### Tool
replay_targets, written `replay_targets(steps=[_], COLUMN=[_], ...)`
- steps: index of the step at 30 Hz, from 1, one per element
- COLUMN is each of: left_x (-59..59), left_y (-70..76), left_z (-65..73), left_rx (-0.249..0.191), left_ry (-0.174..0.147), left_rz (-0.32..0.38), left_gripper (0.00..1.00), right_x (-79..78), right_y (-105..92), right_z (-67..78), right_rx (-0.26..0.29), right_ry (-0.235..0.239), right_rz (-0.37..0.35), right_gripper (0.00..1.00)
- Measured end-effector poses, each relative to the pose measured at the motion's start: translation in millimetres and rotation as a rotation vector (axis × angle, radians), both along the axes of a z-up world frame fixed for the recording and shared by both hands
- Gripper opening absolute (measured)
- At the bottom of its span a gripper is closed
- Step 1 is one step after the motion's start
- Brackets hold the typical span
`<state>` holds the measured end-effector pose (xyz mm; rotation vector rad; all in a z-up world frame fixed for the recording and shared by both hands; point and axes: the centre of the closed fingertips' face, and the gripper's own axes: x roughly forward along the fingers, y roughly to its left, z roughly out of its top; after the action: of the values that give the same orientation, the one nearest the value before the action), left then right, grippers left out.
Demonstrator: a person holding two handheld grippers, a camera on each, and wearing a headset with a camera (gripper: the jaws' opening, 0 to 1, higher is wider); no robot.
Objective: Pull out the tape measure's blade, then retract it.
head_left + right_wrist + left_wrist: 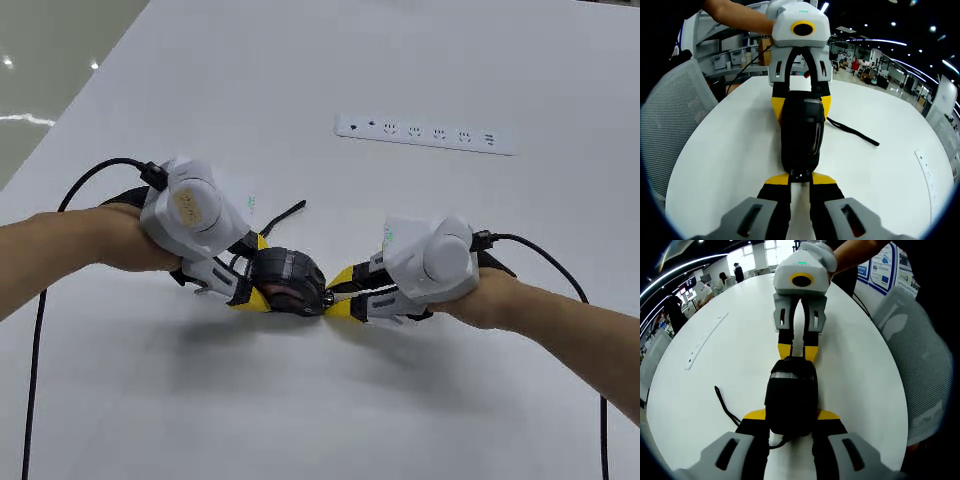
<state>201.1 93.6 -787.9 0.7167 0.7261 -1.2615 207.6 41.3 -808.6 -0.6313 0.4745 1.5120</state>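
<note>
Tape measure (287, 281) sits low over the white desk (400, 60), held between the two claws. It is hard to tell if it touches the desk or hangs just above it. It has a black, chunky case that looks hard and a bit heavy for how small it is. The sides look smooth, so it could slip if it is squeezed too softly.

The left claw (256, 272) is partly open, just wide enough for the case, and its yellow tips press on both sides of the back half. That is a good place to hold, because the case is fat and firm there.

The right claw (340, 292) points at the front of the case, where the blade comes out. Its tips are pinched close together right at that mouth. It looks to have hold of the little hook on the blade, but the hook is too small to see well.

My guess is that the blade is thin, bendy metal with a spring inside pulling it back. It should be pulled straight and let back slowly, or it may snap in fast.

No blade can be seen out of the tape measure yet. A black strap (283, 215) trails from the case, and its start is hidden behind the left claw.
</note>
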Motion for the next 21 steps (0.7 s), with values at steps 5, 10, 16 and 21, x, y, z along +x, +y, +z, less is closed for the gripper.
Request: replay_targets(steps=[5, 10, 16, 21], left_x=[-0.2, -0.6, -1.2, -0.3], left_y=[-0.2, -0.6, 0.3, 1.4], left_z=[0.1, 0.4, 1.0, 0.6], left_rx=[0.004, 0.001, 0.009, 0.003], left_ry=[0.0, 0.005, -0.008, -0.009], left_rz=[-0.003, -0.005, -0.002, 0.007], left_gripper=[0.27, 0.27, 0.27, 0.27], right_x=[0.8, -0.5, 0.3, 0.5], right_y=[-0.3, -0.7, -0.7, -0.7], right_z=[-0.6, 0.2, 1.6, 3.0], right_rx=[-0.001, -0.006, -0.006, -0.007], right_ry=[0.0, -0.014, -0.017, -0.023], right_rz=[0.002, 0.014, 0.02, 0.025], right_gripper=[0.12, 0.12, 0.12, 0.12])
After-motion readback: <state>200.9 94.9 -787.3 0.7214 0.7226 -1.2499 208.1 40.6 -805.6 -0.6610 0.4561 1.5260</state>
